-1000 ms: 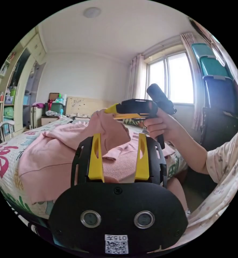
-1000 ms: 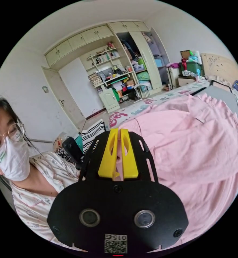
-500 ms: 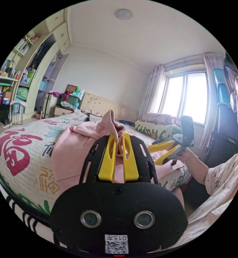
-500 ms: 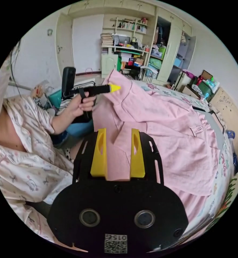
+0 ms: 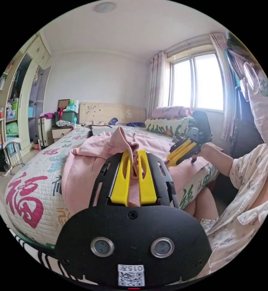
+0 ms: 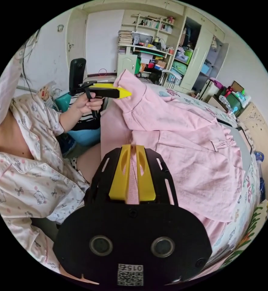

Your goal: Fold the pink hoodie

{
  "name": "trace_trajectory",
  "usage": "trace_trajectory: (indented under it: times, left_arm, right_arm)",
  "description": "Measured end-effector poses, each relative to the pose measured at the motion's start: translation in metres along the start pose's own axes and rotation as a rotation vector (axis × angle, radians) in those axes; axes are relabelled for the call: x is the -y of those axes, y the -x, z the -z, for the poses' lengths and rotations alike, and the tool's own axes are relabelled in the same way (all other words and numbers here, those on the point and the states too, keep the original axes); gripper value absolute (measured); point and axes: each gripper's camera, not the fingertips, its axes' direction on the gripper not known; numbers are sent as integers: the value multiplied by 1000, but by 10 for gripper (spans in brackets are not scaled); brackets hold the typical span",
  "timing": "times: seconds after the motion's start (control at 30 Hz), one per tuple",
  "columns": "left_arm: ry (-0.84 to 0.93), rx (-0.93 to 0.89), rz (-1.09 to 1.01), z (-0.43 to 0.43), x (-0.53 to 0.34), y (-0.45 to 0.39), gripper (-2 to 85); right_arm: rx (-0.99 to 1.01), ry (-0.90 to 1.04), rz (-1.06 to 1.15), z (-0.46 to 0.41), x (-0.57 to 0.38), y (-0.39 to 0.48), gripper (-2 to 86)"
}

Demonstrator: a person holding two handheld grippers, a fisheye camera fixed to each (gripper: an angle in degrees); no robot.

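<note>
The pink hoodie [image 5: 85, 163] lies bunched on the patterned quilt [image 5: 34, 185] of a bed. My left gripper [image 5: 134, 153] is shut on a raised fold of it, lifted off the bed. In the right gripper view the same left gripper [image 6: 125, 92] pinches the hoodie's [image 6: 185, 145] upper edge, held by a hand. My right gripper [image 6: 133, 148] is shut on the ribbed hem below that edge. In the left gripper view the right gripper [image 5: 170, 160] sits low at the hoodie's right side, jaws close together.
A person in patterned pyjamas [image 6: 28, 169] sits at the bed's edge. Pillows [image 5: 167, 124] and a window [image 5: 197, 81] are at the far right. A wardrobe and cluttered shelves [image 6: 158, 51] line the wall, with a green box [image 5: 64, 116] by the headboard.
My left gripper, open a second ago, took over the fold from the right one and keeps it. My right gripper let go, dropped lower and has shut on the ribbed hem.
</note>
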Motion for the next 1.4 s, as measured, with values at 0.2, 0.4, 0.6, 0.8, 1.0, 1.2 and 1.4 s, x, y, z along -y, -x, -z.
trace_trajectory:
  times: [0.2,0.4,0.6,0.8,1.0,1.2,1.4]
  left_arm:
    - [26,279,-9,23,115,114,40]
    - [73,901,442,81,179,324,155]
    - [39,447,409,95,98,251,143]
    - [147,55,395,81,50,162,142]
    - [257,85,333,84,39,118,139]
    - [345,68,293,88,56,115,60]
    - [310,143,219,115,78,104,22]
  right_arm:
    - [-451,-293,-481,195,-45,-184,20]
    - [-1149,-502,-1269,403,-194,-281,73]
    - [-648,-258,-943,306,-178,-216,93]
    - [-250,-207,-848,240,-153,-145,138]
    - [-217,-168,-878,247,-154,-102,131]
    - [-184,-217,-935,279,-163,-89,93]
    - [-136,-214,-914,295,-159,-82,-2]
